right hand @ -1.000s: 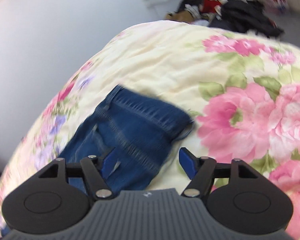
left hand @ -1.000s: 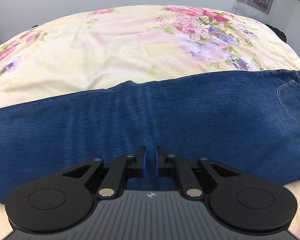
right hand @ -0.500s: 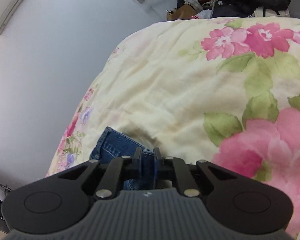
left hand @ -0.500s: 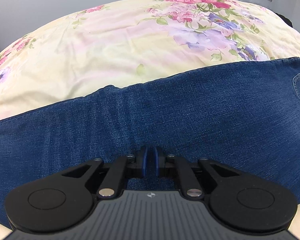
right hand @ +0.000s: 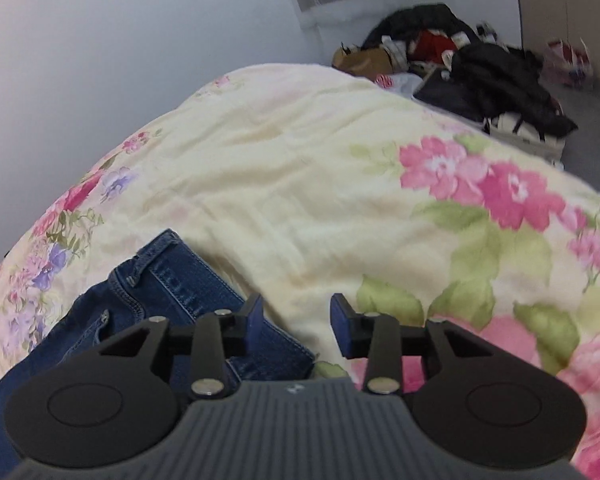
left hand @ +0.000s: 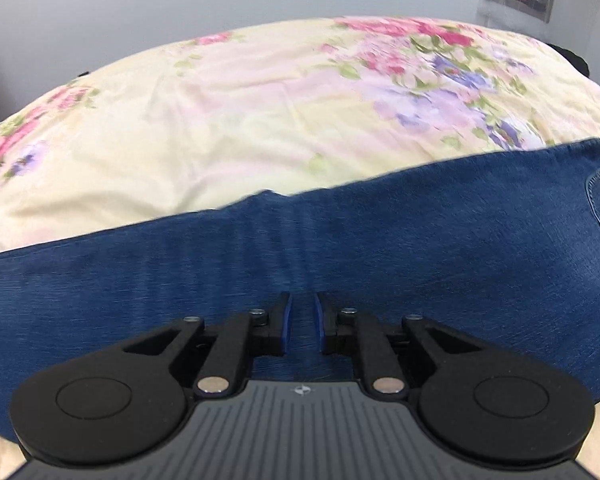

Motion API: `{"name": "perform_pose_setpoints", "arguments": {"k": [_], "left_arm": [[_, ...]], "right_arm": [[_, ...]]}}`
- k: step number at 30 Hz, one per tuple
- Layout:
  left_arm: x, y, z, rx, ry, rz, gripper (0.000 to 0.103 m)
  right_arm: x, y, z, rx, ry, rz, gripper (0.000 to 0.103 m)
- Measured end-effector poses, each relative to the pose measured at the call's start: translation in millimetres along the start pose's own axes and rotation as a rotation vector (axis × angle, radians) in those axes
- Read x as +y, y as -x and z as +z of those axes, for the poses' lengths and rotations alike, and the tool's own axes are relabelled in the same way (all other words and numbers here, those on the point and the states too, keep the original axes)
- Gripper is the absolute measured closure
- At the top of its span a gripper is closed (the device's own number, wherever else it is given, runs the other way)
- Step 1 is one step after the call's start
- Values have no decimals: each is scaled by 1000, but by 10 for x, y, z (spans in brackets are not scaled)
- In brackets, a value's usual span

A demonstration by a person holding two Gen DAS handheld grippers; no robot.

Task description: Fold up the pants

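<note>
Jeans lie flat across floral bedspread | left gripper slightly parted, empty, just opening | right gripper spread beside waistband, opening | regrip both layers squarely.

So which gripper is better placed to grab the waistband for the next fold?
Right. The right gripper sits open just beside the waistband corner of the jeans, its jaws having just been opening with nothing between them. The left gripper hovers mid-leg, far from the waist.
</note>
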State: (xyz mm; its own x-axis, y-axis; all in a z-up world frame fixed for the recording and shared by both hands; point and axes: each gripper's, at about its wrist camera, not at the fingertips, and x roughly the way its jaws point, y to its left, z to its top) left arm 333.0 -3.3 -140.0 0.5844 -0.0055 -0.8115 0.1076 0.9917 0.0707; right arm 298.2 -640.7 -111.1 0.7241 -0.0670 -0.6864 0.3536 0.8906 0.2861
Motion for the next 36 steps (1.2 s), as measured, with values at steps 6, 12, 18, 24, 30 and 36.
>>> {"name": "perform_pose_setpoints", "arguments": {"k": [6,12,18,24,30,36], "left_arm": [[523,184,-55,-6,46,97,85],[1178,345,-232,-13,157,190,84],[1862,488,-501,-20,294,289,84],[2404,753,-783,-74,459,322,77],[2851,1067,-1131,-168,654,265,60],[3392,1239,-1653,-284,991,123,51]], "right_arm": [[929,-114,-85,36,272,114,71],[1582,-767,-83,107,337,108,74],[1874,-1453,-63,170,348,15,76],[1996,-1707,-47,187,335,-39,76],[2123,-1359,-30,129,369,-78,76],[2431,-893,-271,120,443,-14,71]]}}
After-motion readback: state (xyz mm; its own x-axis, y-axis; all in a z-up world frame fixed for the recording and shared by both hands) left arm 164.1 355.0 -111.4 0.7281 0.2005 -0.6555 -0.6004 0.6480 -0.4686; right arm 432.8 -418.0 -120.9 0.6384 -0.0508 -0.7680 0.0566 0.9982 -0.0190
